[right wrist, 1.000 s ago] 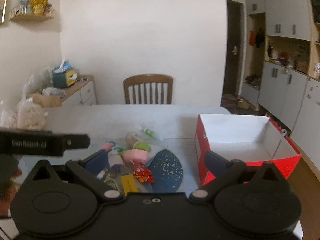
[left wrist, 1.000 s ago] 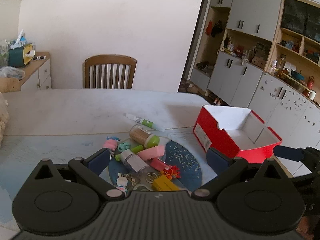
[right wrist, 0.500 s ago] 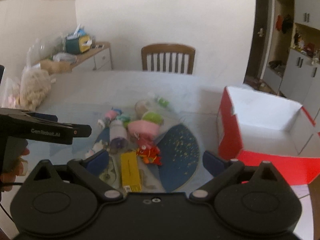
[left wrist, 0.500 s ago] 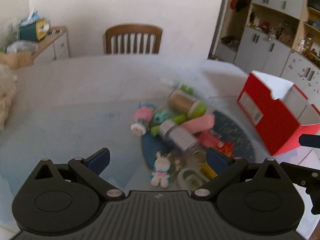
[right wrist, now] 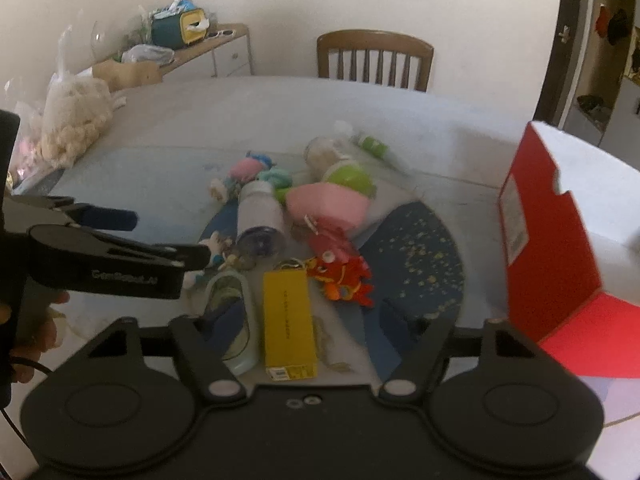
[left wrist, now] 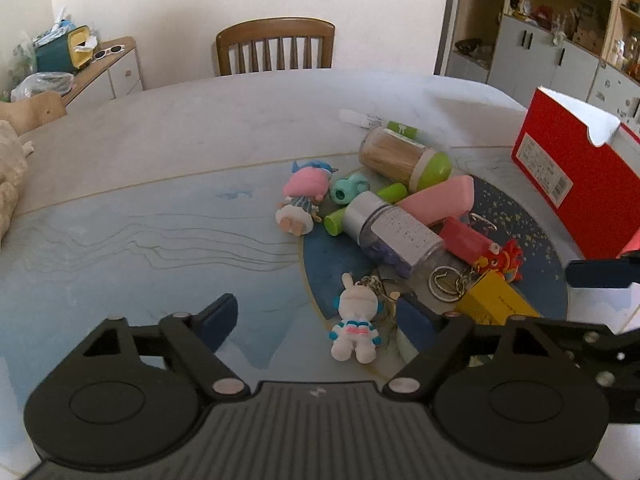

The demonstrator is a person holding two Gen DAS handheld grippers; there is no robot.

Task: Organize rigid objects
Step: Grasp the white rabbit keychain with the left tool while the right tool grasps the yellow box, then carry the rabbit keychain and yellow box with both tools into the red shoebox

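A pile of small objects lies on the table: a white rabbit keychain, a clear bottle with a silver cap, a toothpick jar with a green lid, a pink case, a pink-haired doll, a red crab toy and a yellow box. My left gripper is open, with the rabbit keychain between its fingers. My right gripper is open, low over the yellow box. An open red box stands at the right.
A wooden chair stands at the table's far side. A sideboard with a tissue holder and bags stands at the left wall. Cabinets line the right wall. A bag of pale stuff lies at the table's left edge.
Both grippers have moved forward and down toward the pile. The left gripper now has the rabbit keychain between its fingers, and the right one has the yellow box.
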